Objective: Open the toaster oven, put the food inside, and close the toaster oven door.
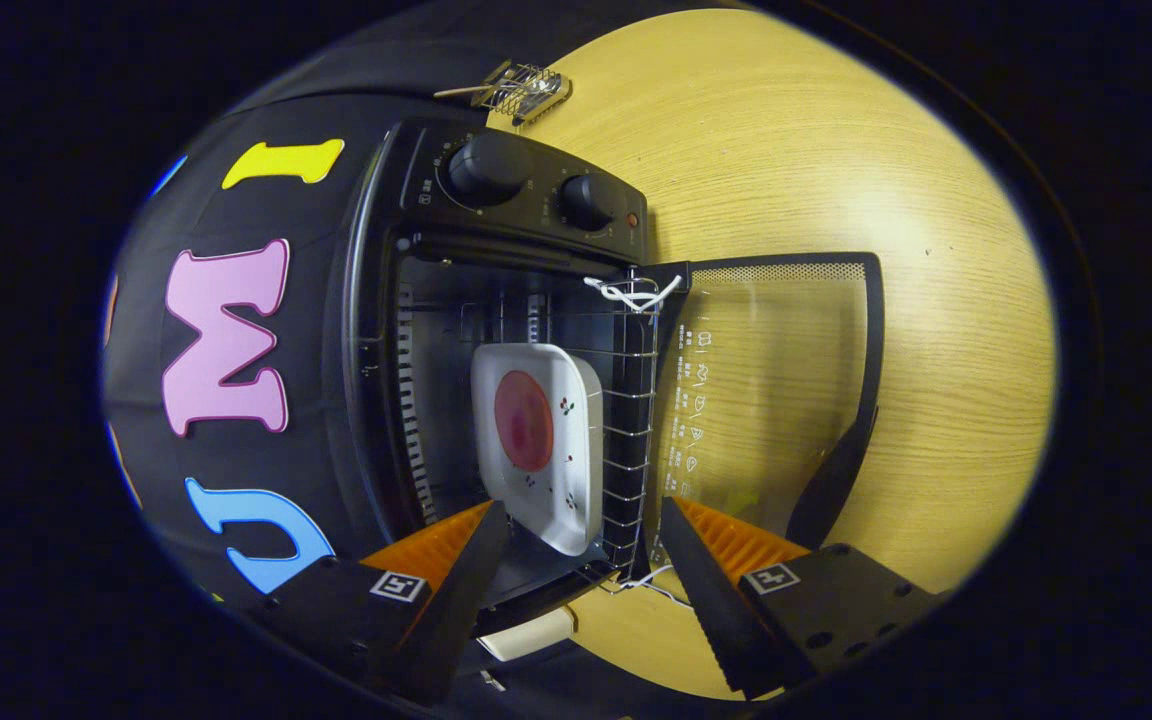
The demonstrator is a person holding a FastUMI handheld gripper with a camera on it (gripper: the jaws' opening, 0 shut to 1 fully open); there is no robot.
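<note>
Toaster oven [496, 330], seen with the camera rolled so that its control panel and two knobs [536, 185] lie at the far end of the view and its cavity opens toward you. The food, a round reddish slice [523, 420], already sits on a white square plate [576, 490] that rests on the wire rack [631, 440] inside the cavity, just ahead of your gripper [581, 520] and roughly in line with the gap between its fingers. The gripper's fingers stand apart and hold nothing; one fingertip lies near the plate's near corner, the other near the hinge end of the door.

The relation that governs the closing step: the glass door [776, 380] is swung fully open and lies flat toward the wooden tabletop [936, 300], off to the side of the rack. Its long axis runs away from you, and its dark handle [831, 480] sits along the free edge, beyond the fingertip on that side and clear of it. You would judge that the gripper must shift sideways toward that handle before the door can be swung shut.

Hard to make out: whether the door touches the tabletop, how far the rack is pulled out, and what the white cord [631, 293] at the rack's far corner ties to. A small wire object [526, 90] lies on the tabletop beyond the oven; its kind is unclear.
</note>
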